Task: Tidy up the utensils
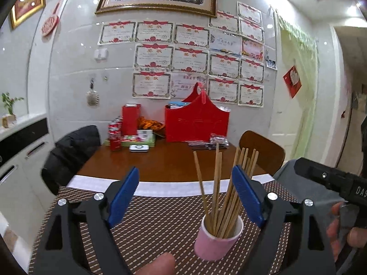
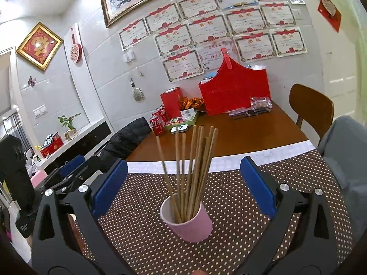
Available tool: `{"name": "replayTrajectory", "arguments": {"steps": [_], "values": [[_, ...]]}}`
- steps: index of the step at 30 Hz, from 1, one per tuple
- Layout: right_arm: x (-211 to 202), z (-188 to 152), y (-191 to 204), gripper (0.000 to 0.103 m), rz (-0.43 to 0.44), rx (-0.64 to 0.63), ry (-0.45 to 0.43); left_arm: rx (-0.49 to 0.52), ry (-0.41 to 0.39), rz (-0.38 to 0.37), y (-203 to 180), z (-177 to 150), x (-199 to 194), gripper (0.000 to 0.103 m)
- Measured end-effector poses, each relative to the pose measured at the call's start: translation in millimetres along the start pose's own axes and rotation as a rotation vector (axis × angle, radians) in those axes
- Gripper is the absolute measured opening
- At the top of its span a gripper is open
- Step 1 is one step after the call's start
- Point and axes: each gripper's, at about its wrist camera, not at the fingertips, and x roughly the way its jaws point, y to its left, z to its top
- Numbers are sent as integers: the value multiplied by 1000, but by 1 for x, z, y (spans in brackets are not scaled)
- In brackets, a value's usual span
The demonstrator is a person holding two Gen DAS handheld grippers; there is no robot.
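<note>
A pink cup (image 1: 215,240) (image 2: 190,224) stands upright on a brown dotted placemat (image 1: 149,229) (image 2: 240,206). Several wooden chopsticks (image 1: 220,188) (image 2: 192,160) stand in it and fan out at the top. My left gripper (image 1: 186,171) is open; the cup sits low between its blue fingers, closer to the right one, and nothing touches the pads. My right gripper (image 2: 183,162) is open wide, with the cup centred between its fingers and clear of both. The right gripper's black body shows at the right edge of the left wrist view, with a hand on it.
Beyond the placemat is a brown wooden table (image 1: 165,160) (image 2: 240,137). At its far side stand a red basket (image 1: 195,123) (image 2: 234,91), cola cans (image 1: 114,135) (image 2: 158,119) and boxes. A black jacket (image 1: 71,151) hangs left; a wooden chair (image 2: 309,105) stands right.
</note>
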Motion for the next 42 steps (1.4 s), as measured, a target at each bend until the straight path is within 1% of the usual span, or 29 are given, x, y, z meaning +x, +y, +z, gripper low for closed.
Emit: {"name": "replayTrajectory", "arguments": {"steps": [5, 8, 12, 18, 20, 22, 24, 30, 33, 42], "values": [[-28, -3, 23, 97, -42, -31, -18, 22, 1, 46, -3, 4, -36, 82], [-46, -6, 36, 97, -68, -55, -32, 25, -7, 60, -4, 6, -59, 82], [-70, -12, 56, 97, -131, -91, -41, 12, 3, 72, -4, 6, -83, 82], [-99, -24, 81, 97, -209, -139, -61, 0, -8, 99, -3, 0, -121, 82], [-105, -27, 89, 97, -219, -155, -67, 8, -13, 112, -5, -3, -130, 84], [-112, -32, 95, 97, -231, -169, -72, 12, -23, 131, -6, -6, -139, 84], [-118, -36, 99, 97, -238, -173, -78, 12, -28, 133, -7, -10, -147, 84], [-128, -45, 103, 97, -252, -172, -82, 14, -45, 143, -10, -19, -166, 84], [-133, -50, 105, 97, -255, -179, -87, 26, -59, 165, -13, -24, -173, 85], [-143, -57, 115, 97, -257, -199, -110, 8, -59, 157, -12, -32, -187, 85]]}}
